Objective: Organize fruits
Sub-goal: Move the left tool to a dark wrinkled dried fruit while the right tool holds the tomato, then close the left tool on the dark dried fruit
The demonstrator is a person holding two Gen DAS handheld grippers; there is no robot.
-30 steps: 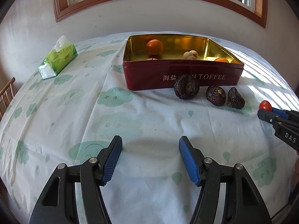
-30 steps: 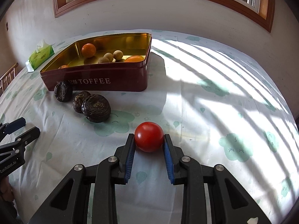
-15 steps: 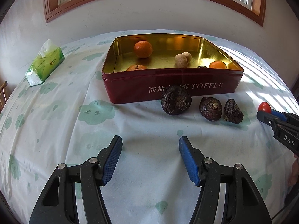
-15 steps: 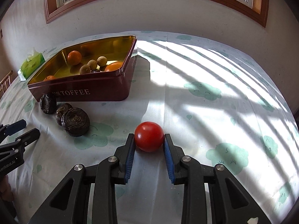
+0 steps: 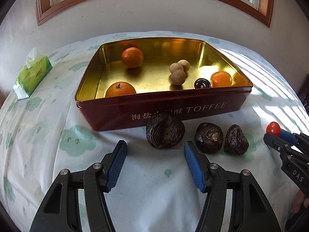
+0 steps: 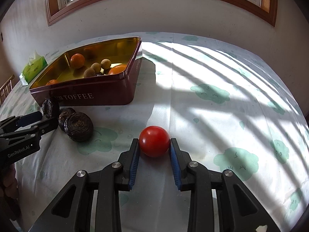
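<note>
One red tin (image 5: 193, 112) reads "TOFFEE"; left tongs (image 6: 29, 123) read "GenRobot.AI".

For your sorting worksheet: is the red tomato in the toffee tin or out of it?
Out. The red tomato is on the tablecloth, between the right tongs, apart from the toffee tin.

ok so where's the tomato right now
The tomato sits between the right gripper pads, low centre in the right wrist view, over the tablecloth, to the right of the three dark wrinkled fruits in front of the toffee tin.
</note>
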